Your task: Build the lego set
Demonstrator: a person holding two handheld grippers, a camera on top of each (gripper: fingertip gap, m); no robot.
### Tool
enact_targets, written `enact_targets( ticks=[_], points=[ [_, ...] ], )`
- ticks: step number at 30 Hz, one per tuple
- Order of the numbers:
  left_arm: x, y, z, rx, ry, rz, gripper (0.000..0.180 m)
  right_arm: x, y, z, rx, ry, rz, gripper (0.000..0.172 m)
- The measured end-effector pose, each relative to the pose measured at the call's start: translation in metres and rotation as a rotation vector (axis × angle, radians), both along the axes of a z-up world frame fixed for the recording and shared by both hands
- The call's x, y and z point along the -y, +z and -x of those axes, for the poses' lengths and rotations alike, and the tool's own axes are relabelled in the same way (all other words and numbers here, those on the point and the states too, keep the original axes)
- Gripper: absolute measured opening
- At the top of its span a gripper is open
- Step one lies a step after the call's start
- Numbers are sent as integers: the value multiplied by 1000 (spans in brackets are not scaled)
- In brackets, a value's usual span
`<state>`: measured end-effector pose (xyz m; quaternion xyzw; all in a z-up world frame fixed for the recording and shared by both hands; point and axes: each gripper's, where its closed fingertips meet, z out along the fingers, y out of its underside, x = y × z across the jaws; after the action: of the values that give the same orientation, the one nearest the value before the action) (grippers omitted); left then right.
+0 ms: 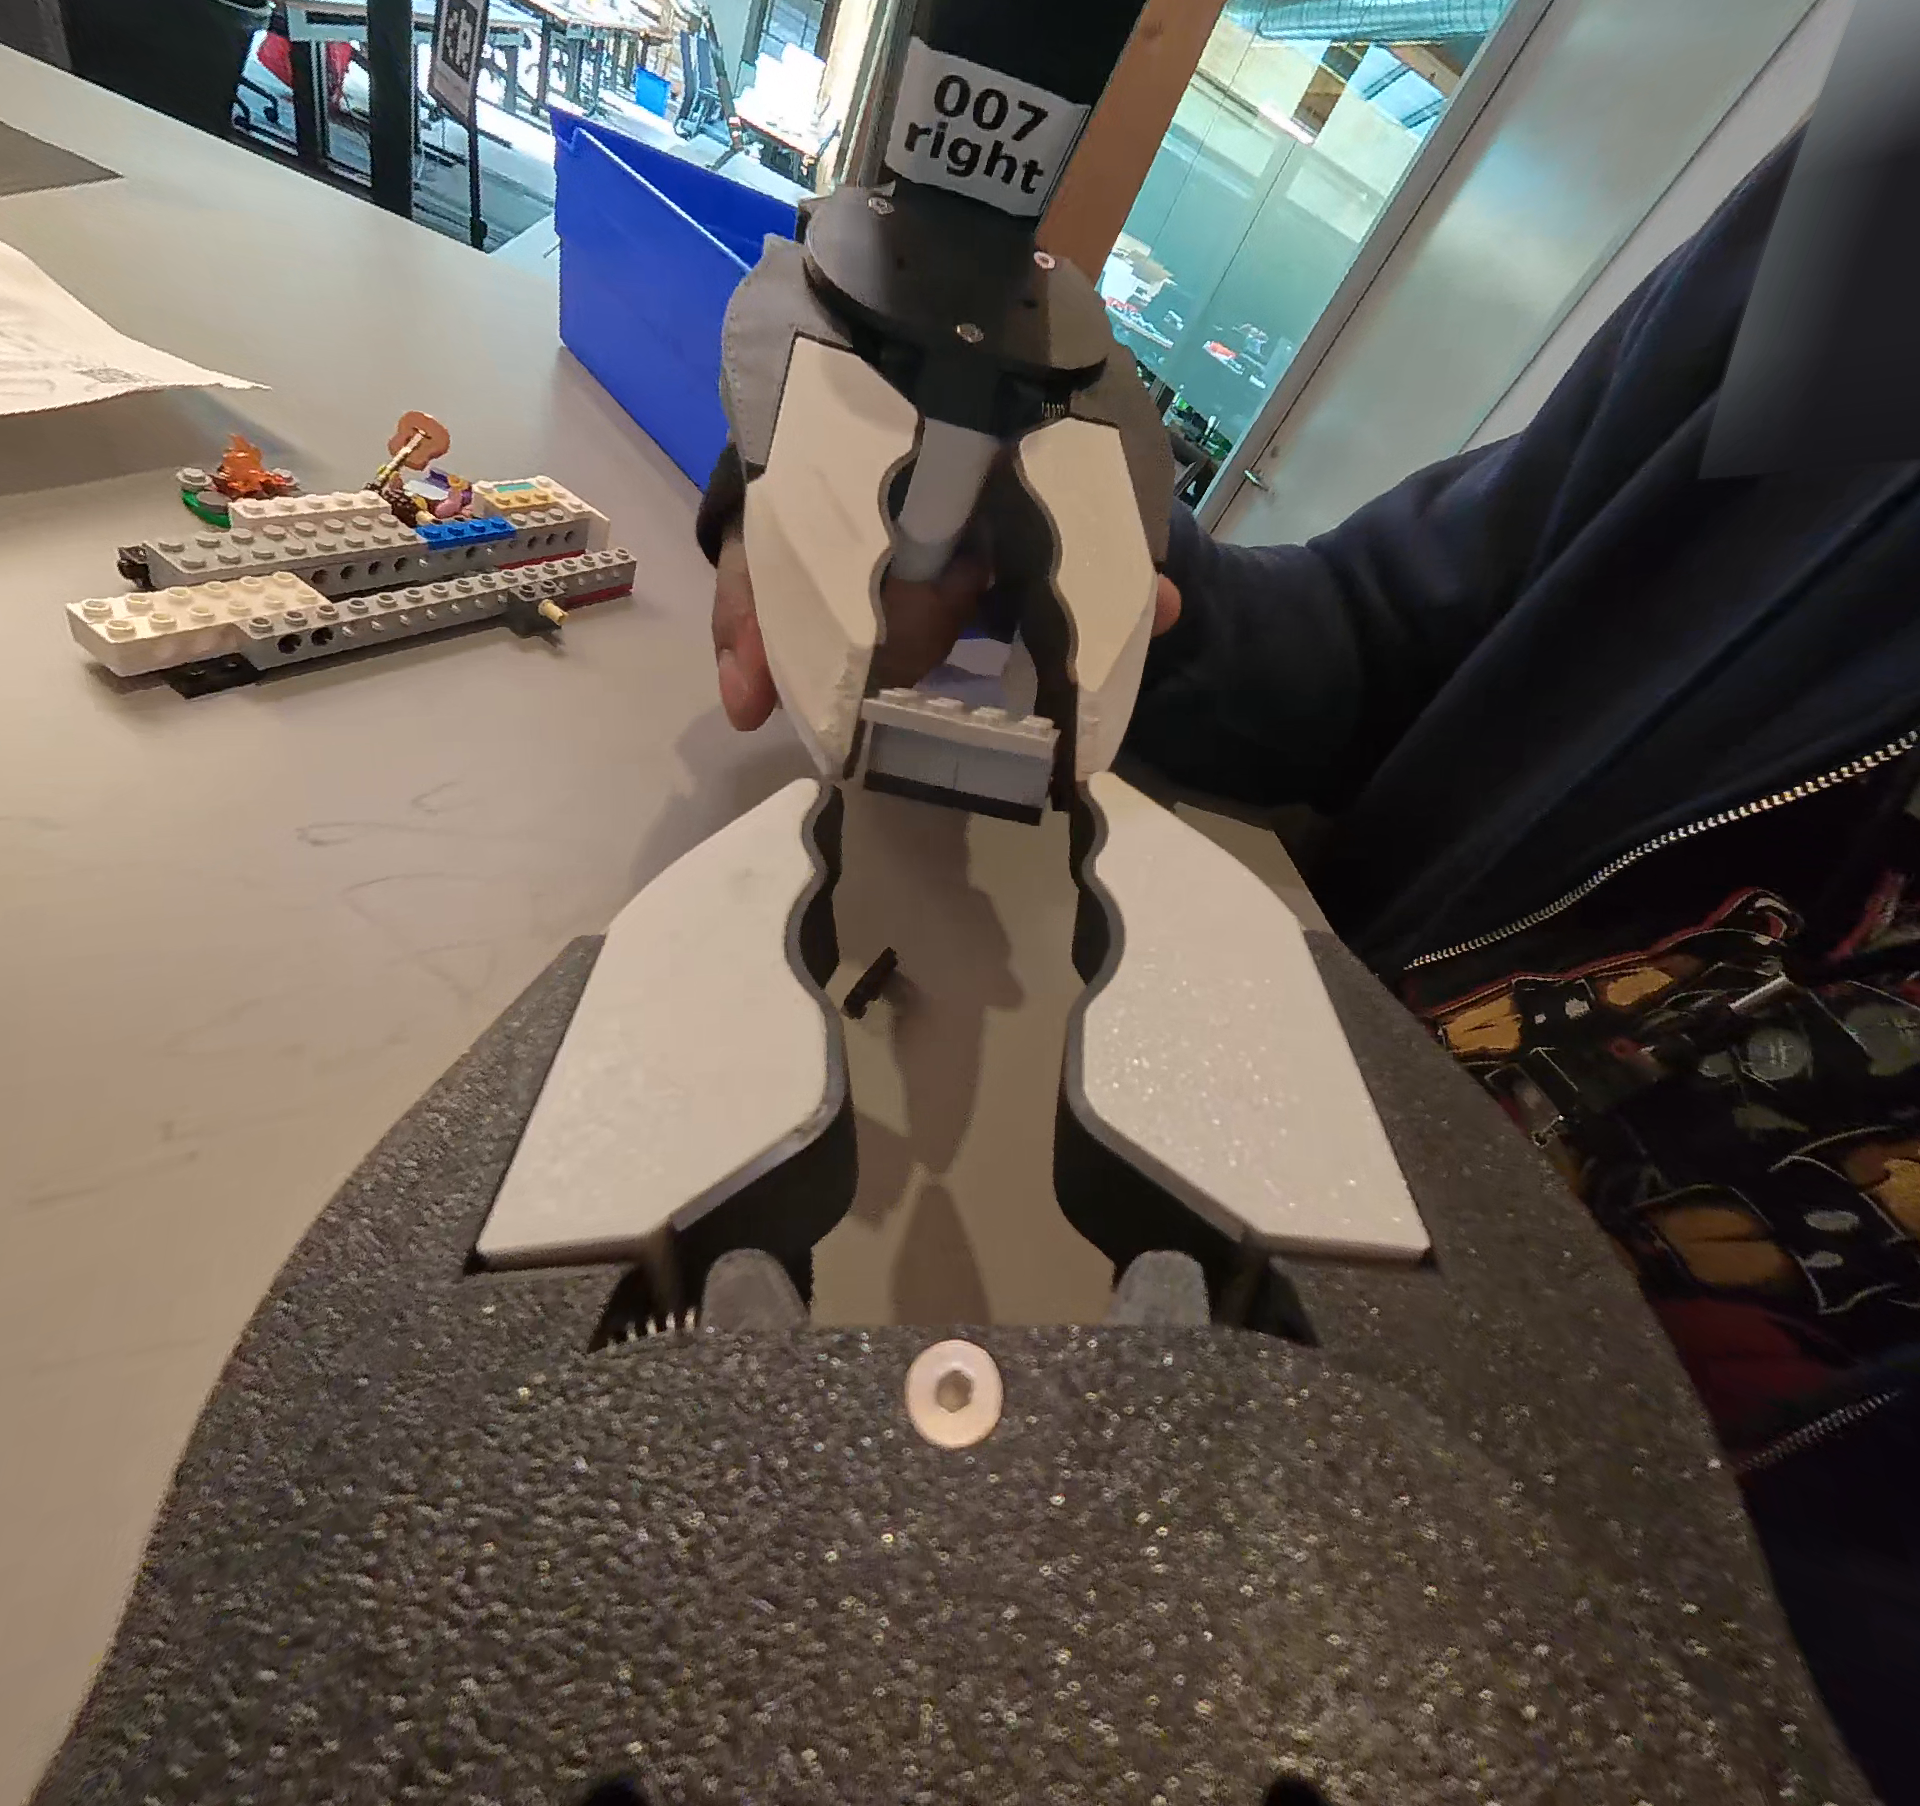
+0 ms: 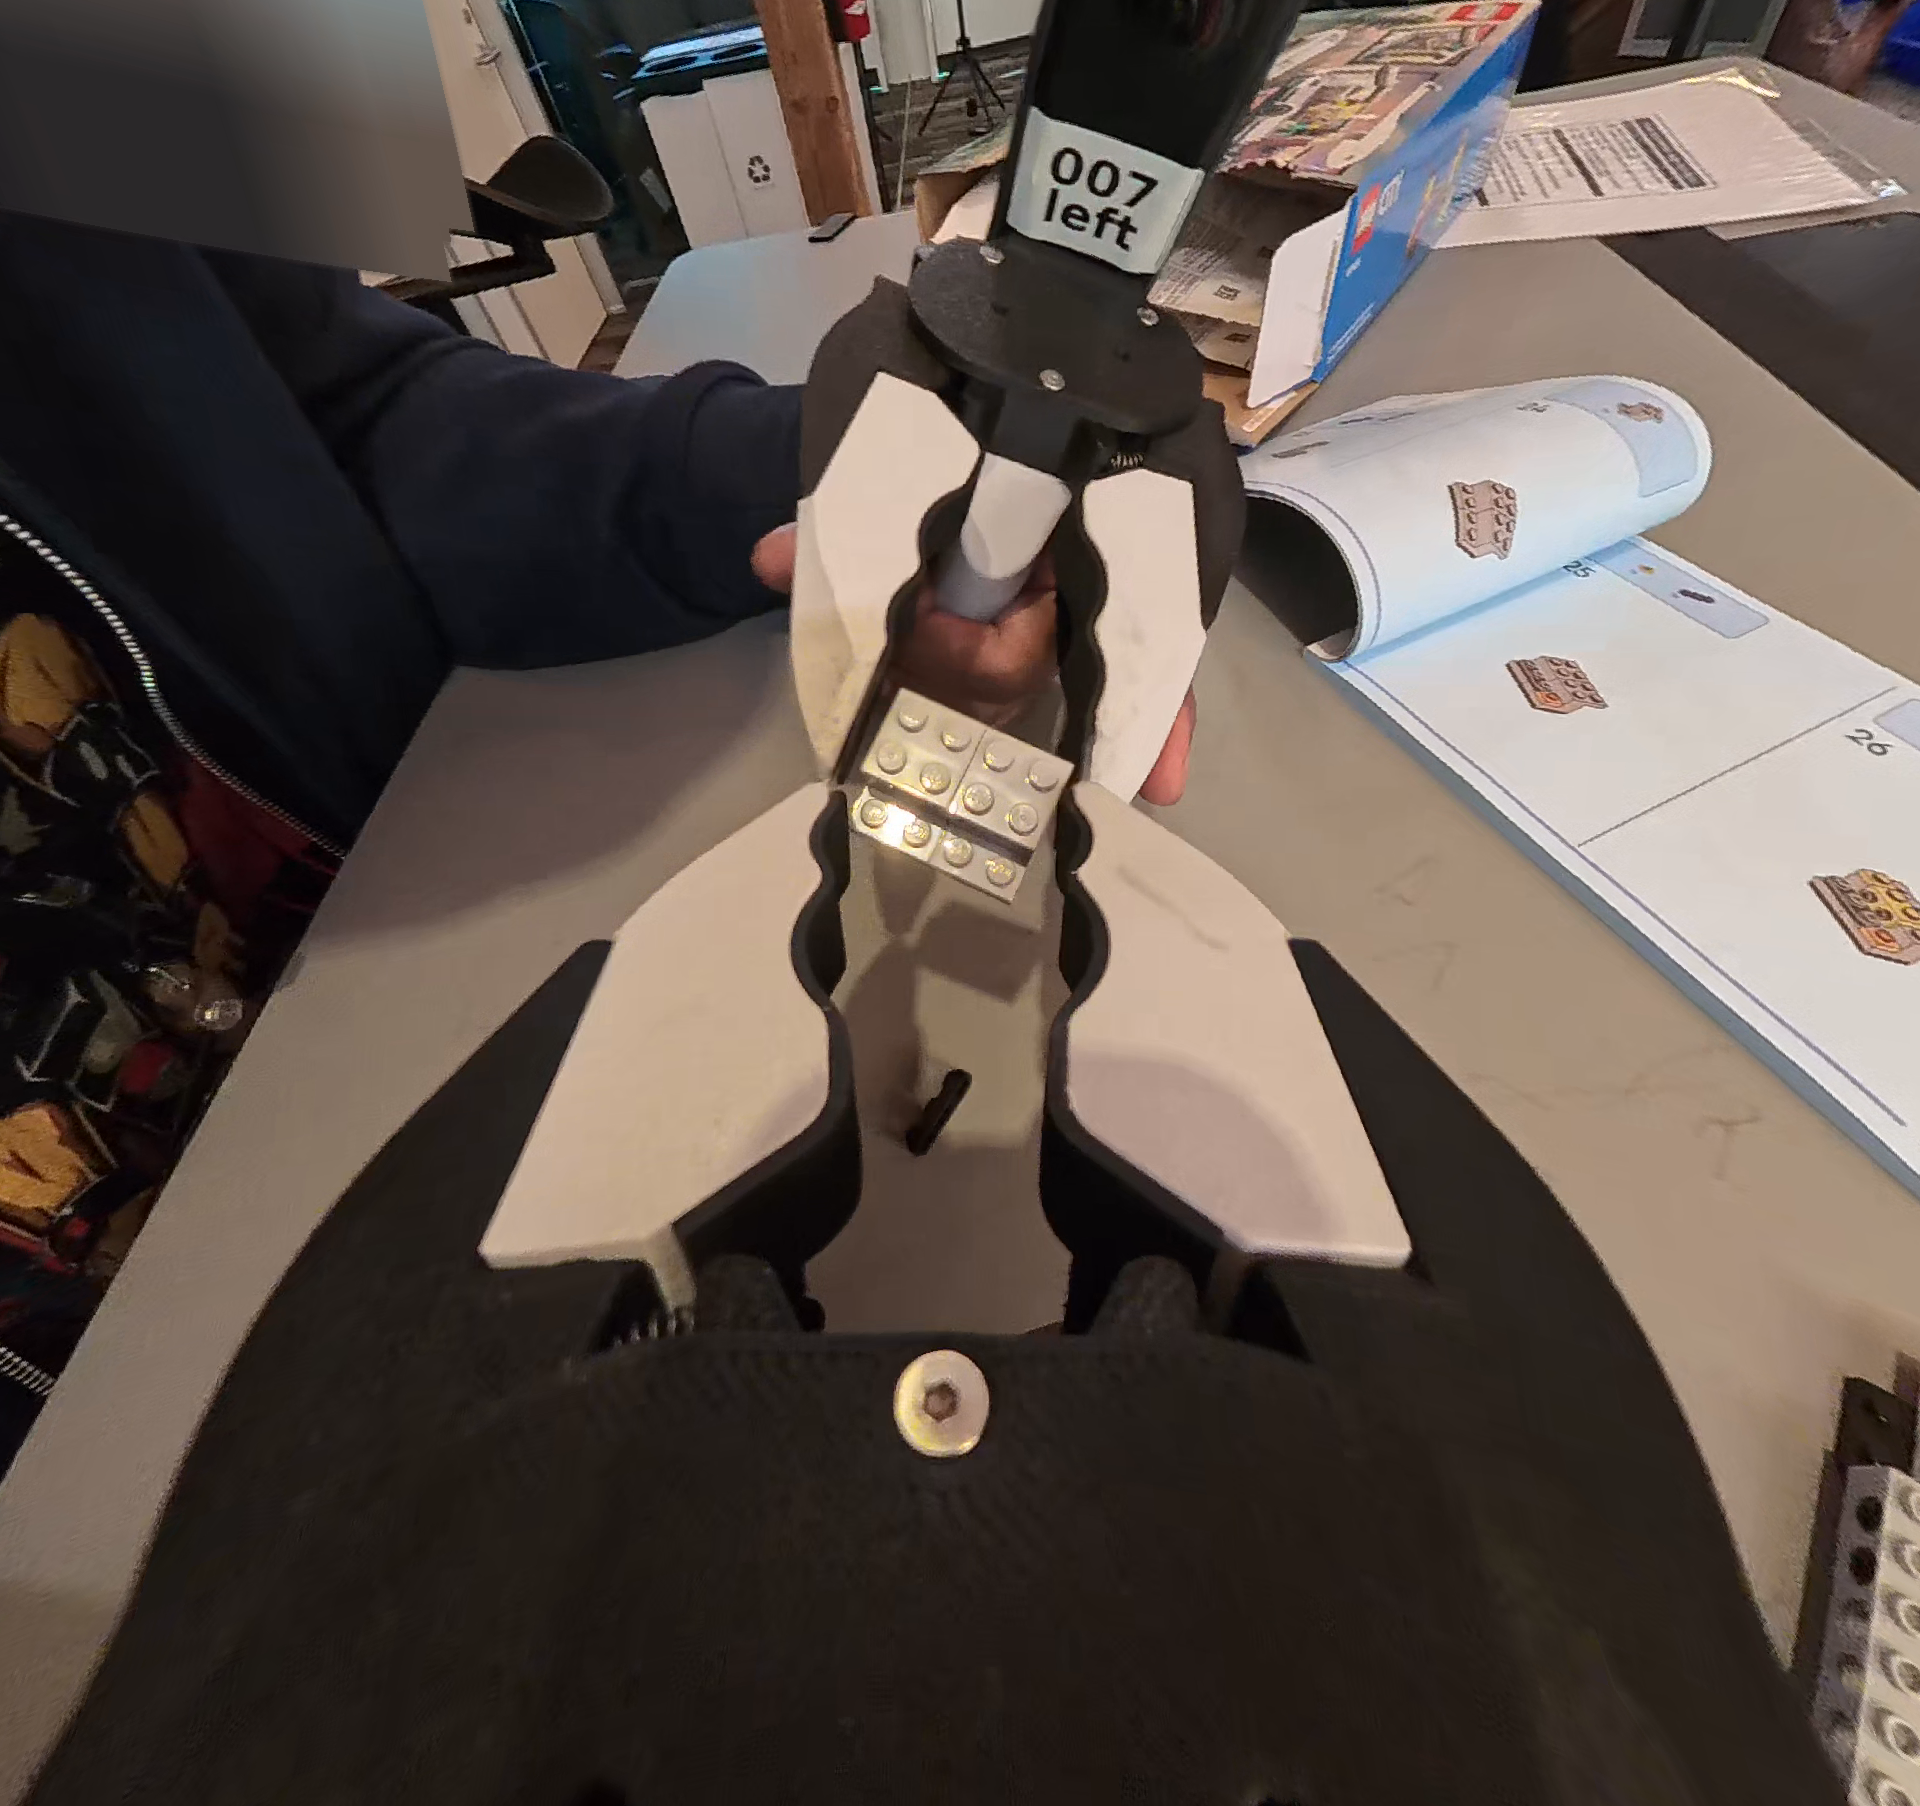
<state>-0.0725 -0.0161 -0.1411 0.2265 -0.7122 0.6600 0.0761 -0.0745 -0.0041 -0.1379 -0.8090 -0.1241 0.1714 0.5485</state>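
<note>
- The left tool and right tool meet tip to tip above the tabletop.
- A small grey brick block hangs in the air between them. Each tool looks clenched on one half of it, pads against its sides.
- A small black piece lies loose on the tabletop below.
- A long brick model sits well apart, and an open instruction booklet lies on the other side.

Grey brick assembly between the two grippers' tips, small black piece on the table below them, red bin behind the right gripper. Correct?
One error: the bin is blue, not red, as the left wrist view shows. The rest stands.
</note>
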Motion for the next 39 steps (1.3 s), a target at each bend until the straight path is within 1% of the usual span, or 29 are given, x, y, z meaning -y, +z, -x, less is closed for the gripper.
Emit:
enact_targets(
  ticks=[4, 8, 15, 16, 17, 19, 25, 28, 30, 34, 37, 39],
  points=[
    [1, 5, 5, 7, -32, 41, 38, 1, 9, 7, 6, 31, -56, 38],
    [5, 10, 11, 22, -72, 70, 38, 1, 13, 11, -8, 51, -80, 38],
    [5, 16, 11, 7, -80, 128, 36, 0, 18, 10, -33, 45, -113, 38],
    [5, 16, 11, 6, -83, 135, 35, 0, 19, 9, -34, 36, -118, 38],
    [5, 18, 13, 8, -100, 151, 23, 0, 19, 6, -37, 23, -121, 37],
    [5, 21, 12, 14, -96, 175, 16, 0, 21, 3, -50, 7, -127, 37],
    [4, 21, 8, -25, -87, 190, 16, -1, 19, -2, -13, -25, -109, 37],
    [1, 19, 6, -78, -79, 188, 27, 0, 12, -5, 14, -40, -75, 36],
    [-4, 17, 1, -130, -57, 196, 28, 0, 4, -9, 49, -56, -41, 37],
    [-13, 17, -12, -279, -6, 260, 29, -2, -11, -14, 152, -86, 17, 36],
    [-15, 6, -21, -391, 44, 224, 32, -4, -16, -15, 219, -91, 36, 36],
    [-13, 0, -23, -458, 54, 220, 33, -4, -18, -14, 266, -91, 37, 36]
  ],
)
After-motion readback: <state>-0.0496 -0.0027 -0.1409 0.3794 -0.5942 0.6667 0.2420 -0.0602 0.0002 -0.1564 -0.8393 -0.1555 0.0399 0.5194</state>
